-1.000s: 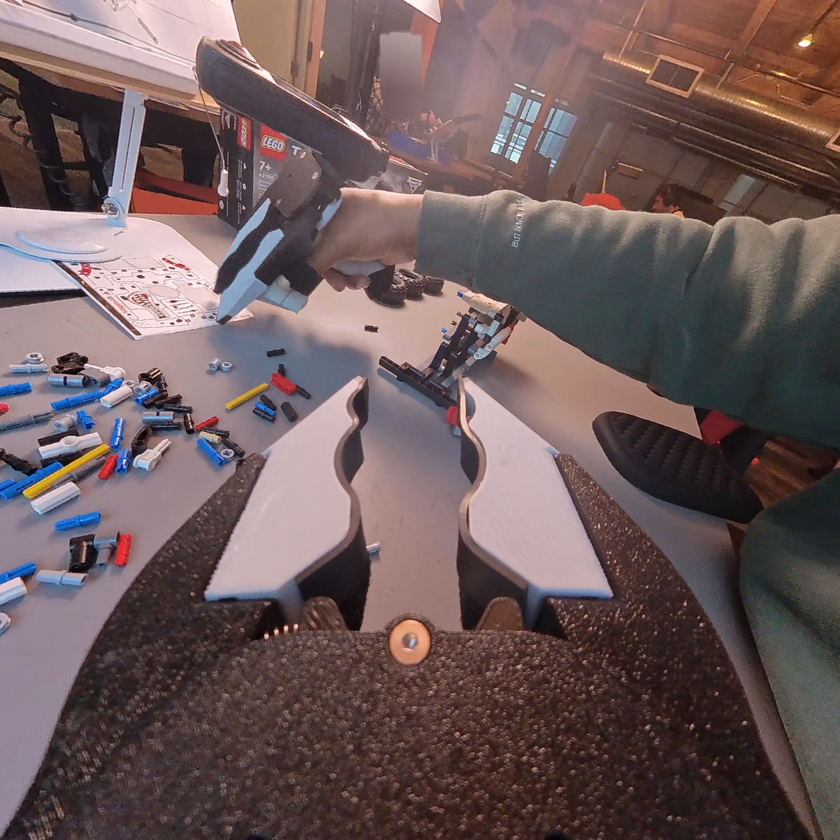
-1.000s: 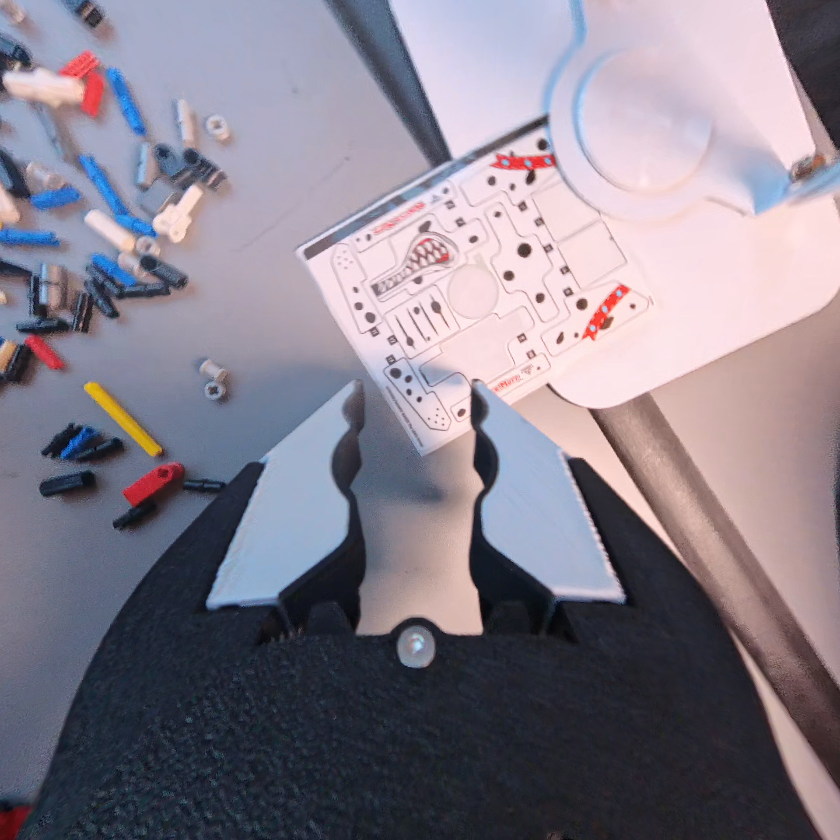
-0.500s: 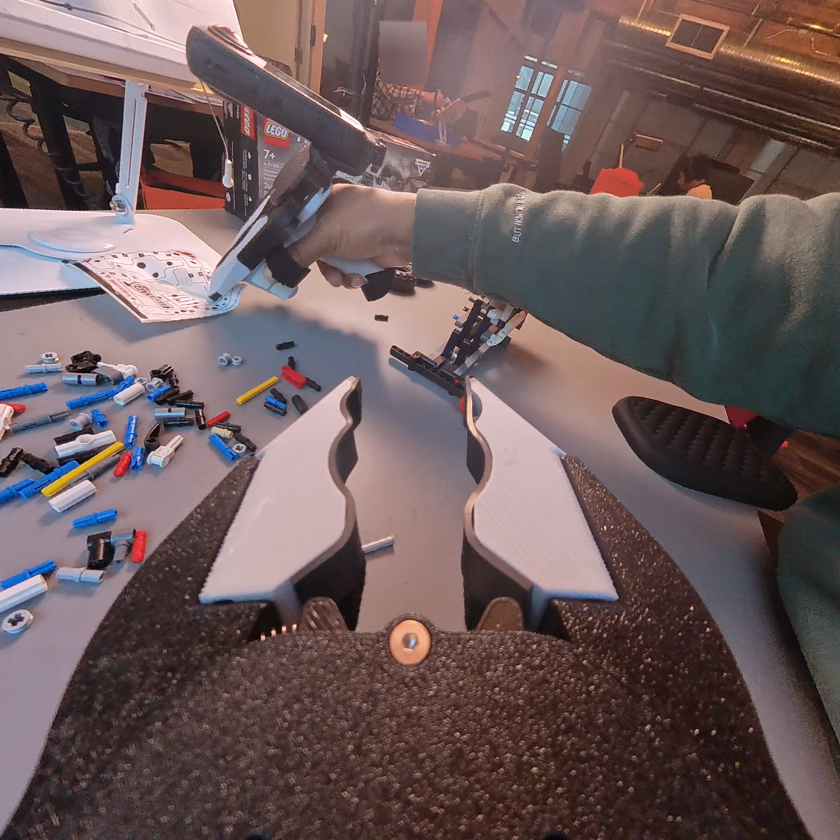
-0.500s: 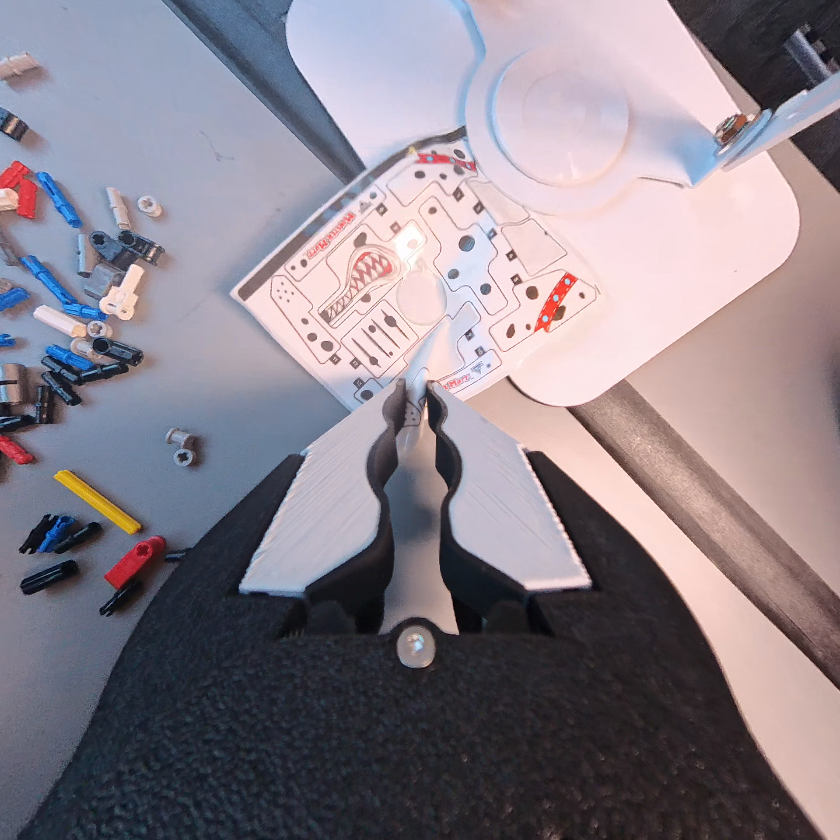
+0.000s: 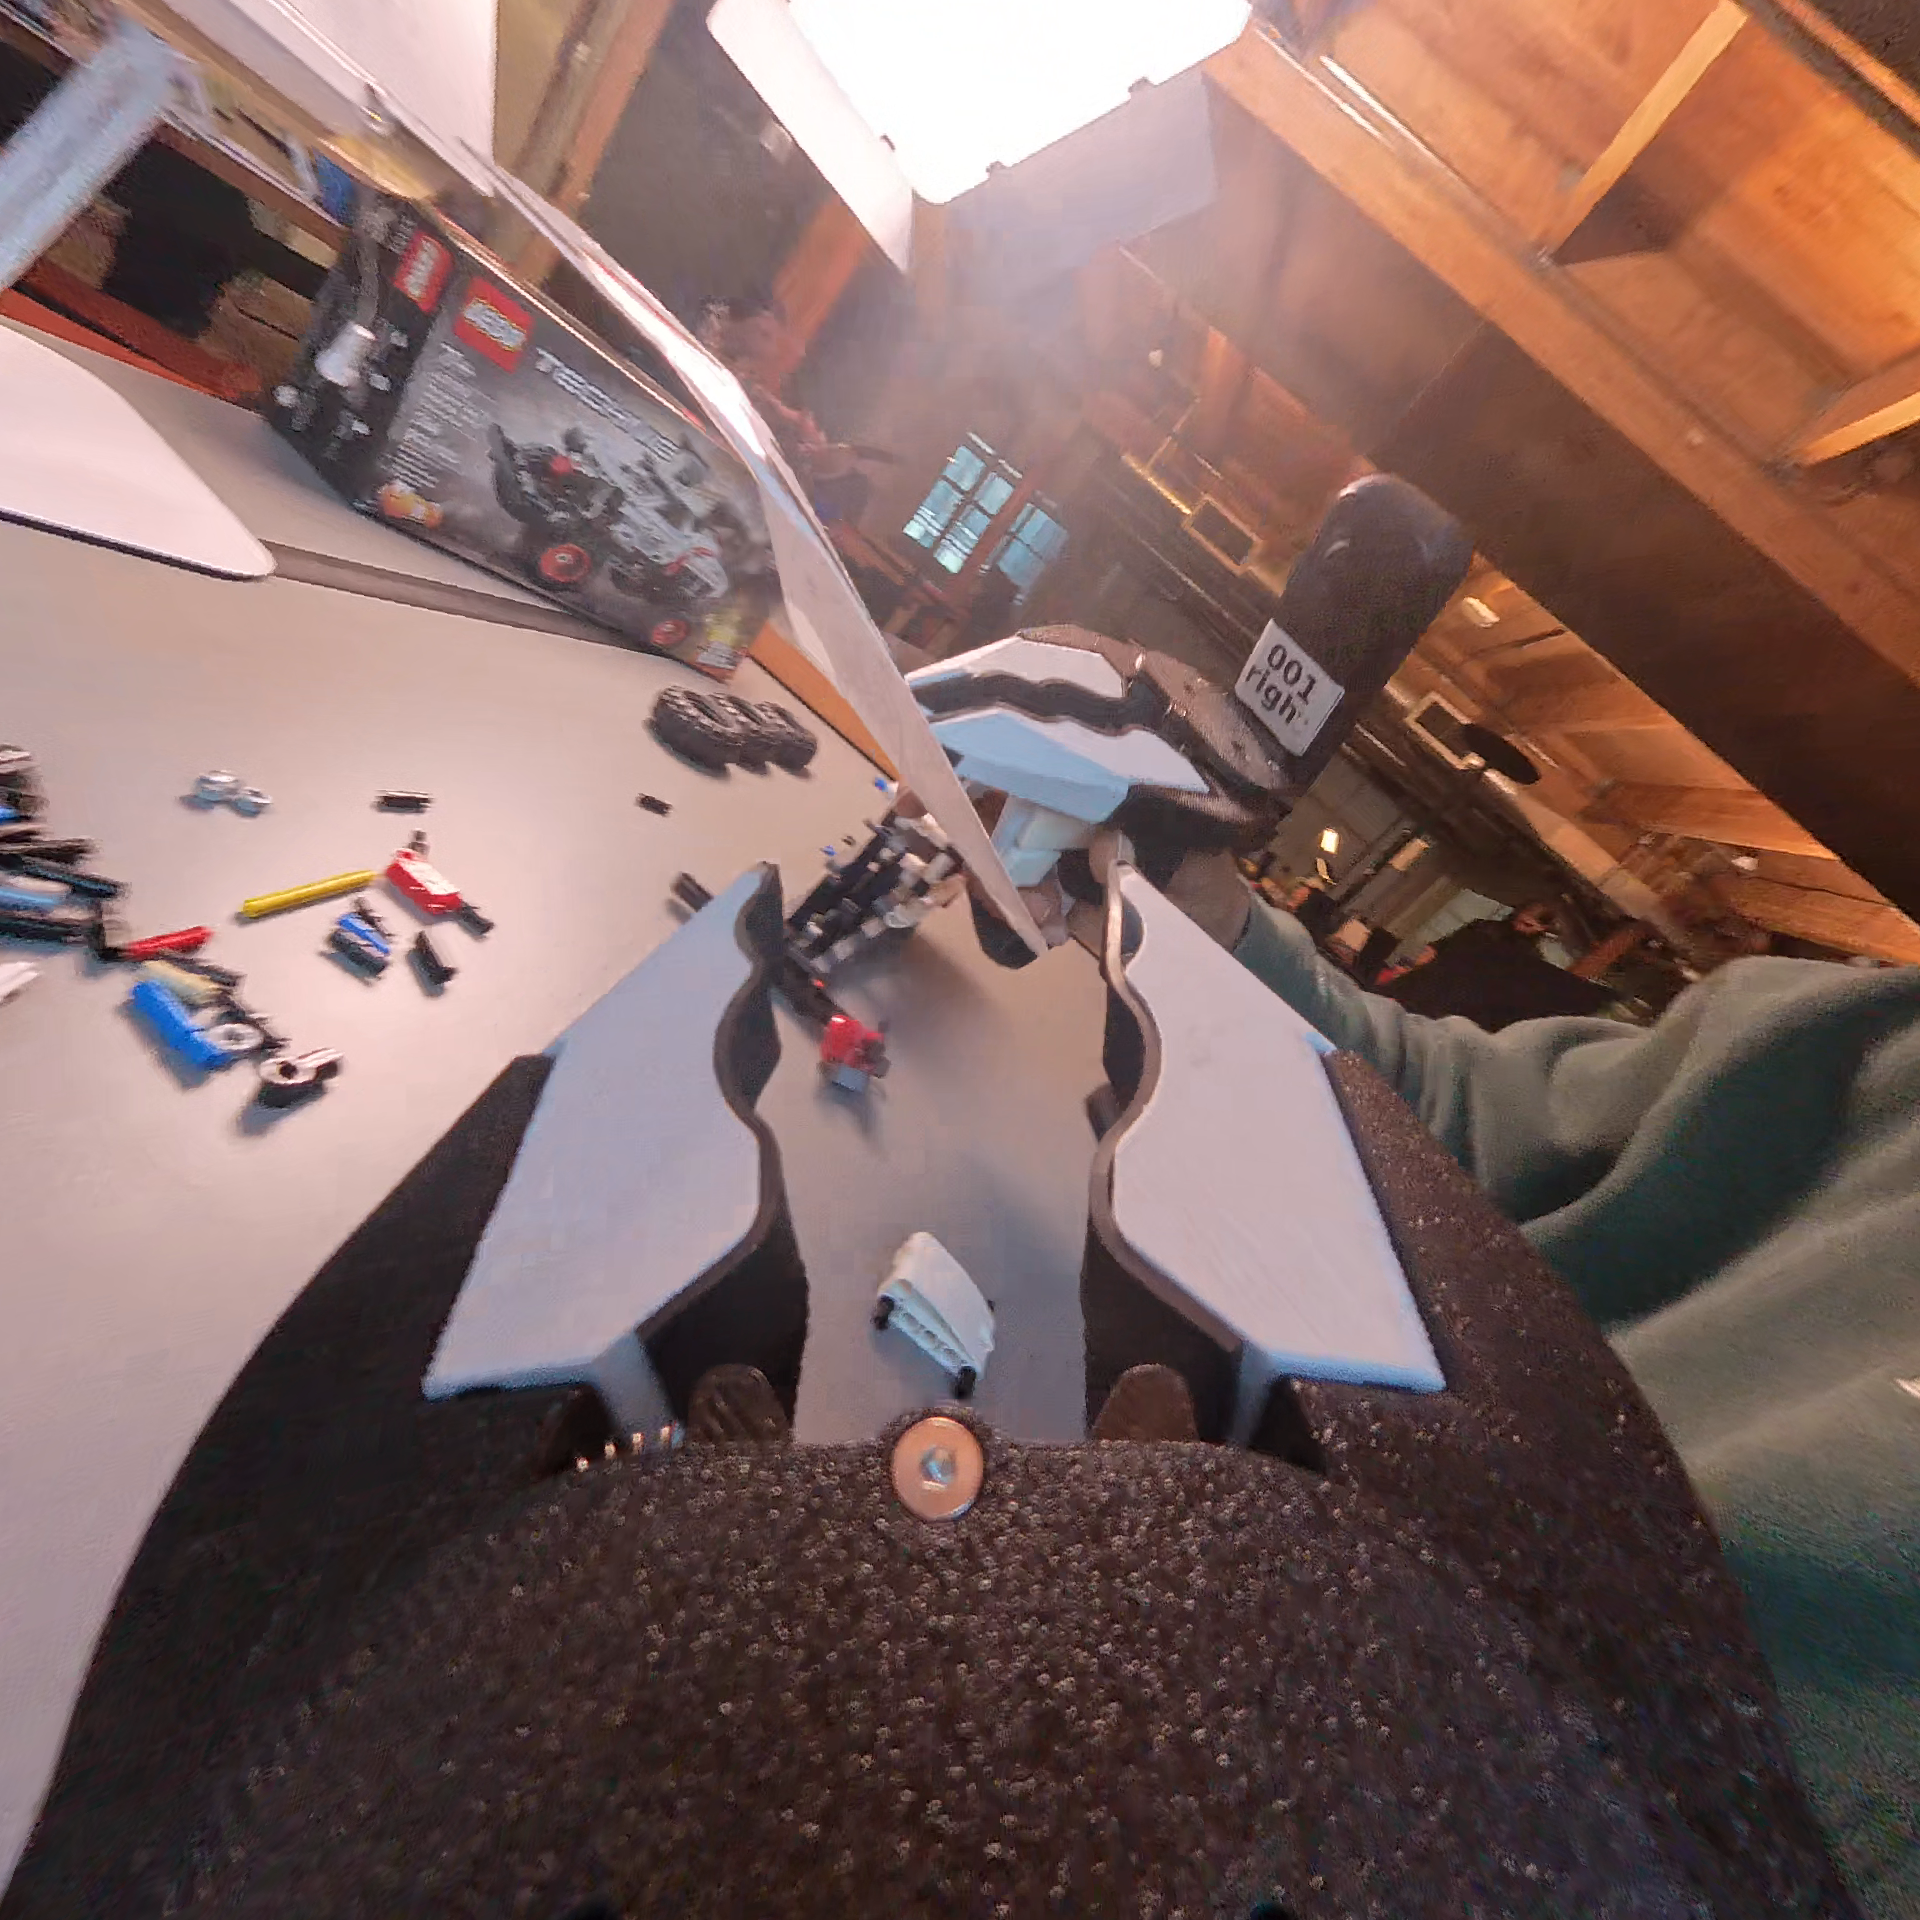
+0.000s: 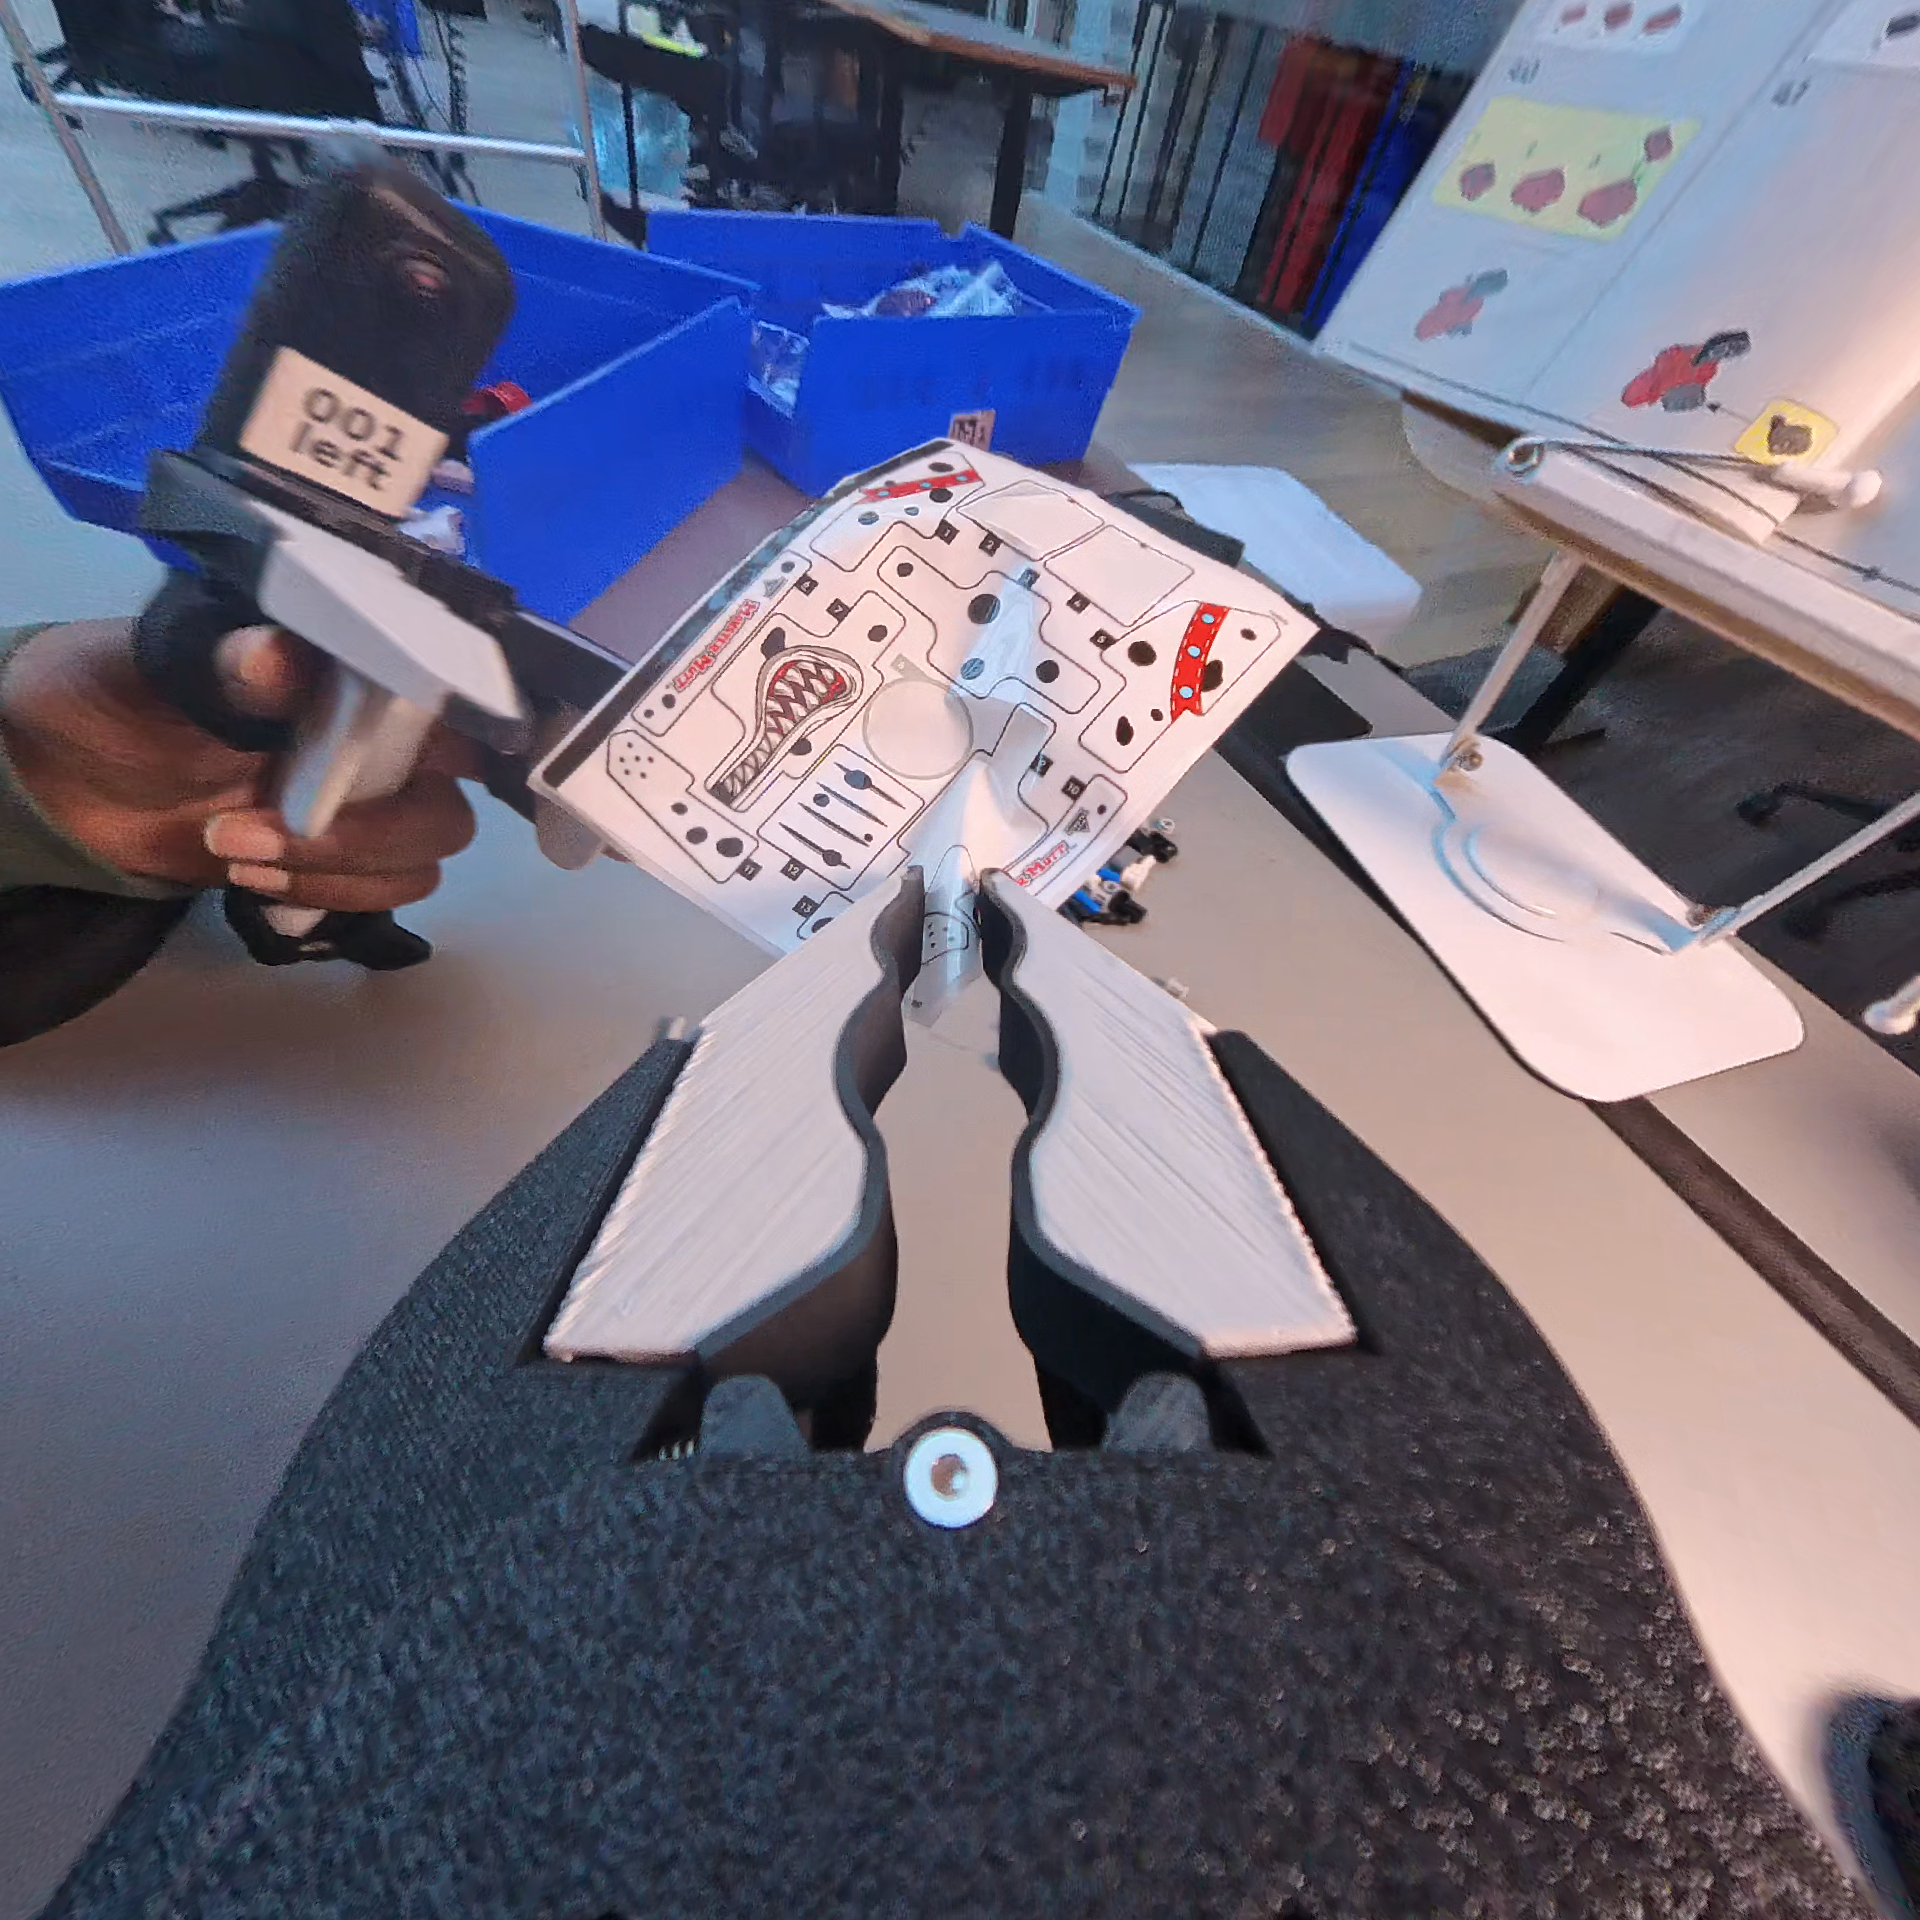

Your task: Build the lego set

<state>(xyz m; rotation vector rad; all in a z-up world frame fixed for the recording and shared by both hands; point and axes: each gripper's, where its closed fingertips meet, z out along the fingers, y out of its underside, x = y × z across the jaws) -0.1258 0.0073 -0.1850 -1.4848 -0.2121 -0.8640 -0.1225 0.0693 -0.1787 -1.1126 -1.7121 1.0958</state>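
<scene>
My right gripper [image 6: 948,894] is shut on the near edge of the white sticker sheet [image 6: 935,675] and holds it up in the air, tilted. In the left wrist view the sheet [image 5: 831,582] shows edge-on, with the right gripper [image 5: 935,727] pinching it. My left gripper [image 5: 940,894] is open, and the sheet's lower corner hangs between its fingertips. The left gripper also shows in the right wrist view [image 6: 535,774], at the sheet's left corner. The part-built black and white model [image 5: 873,894] sits on the table just beyond. A small white piece [image 5: 935,1314] and a red piece [image 5: 852,1039] lie between the left fingers.
Loose coloured pieces [image 5: 177,997] are scattered to the left. The set's box [image 5: 520,447] and black tyres [image 5: 727,727] stand at the back. Blue bins [image 6: 623,416] stand beyond the table, and the instruction stand's white base [image 6: 1538,914] is on the right. The left gripper's tips are roughly 7 cm from the right gripper's. The red piece [image 5: 852,1039] is about equally far from each gripper, around 15 cm.
The right gripper closed on the sticker sheet, lifted it off the table and swung it toward the left gripper. The left gripper tilted and moved up to the sheet's corner, still open.
</scene>
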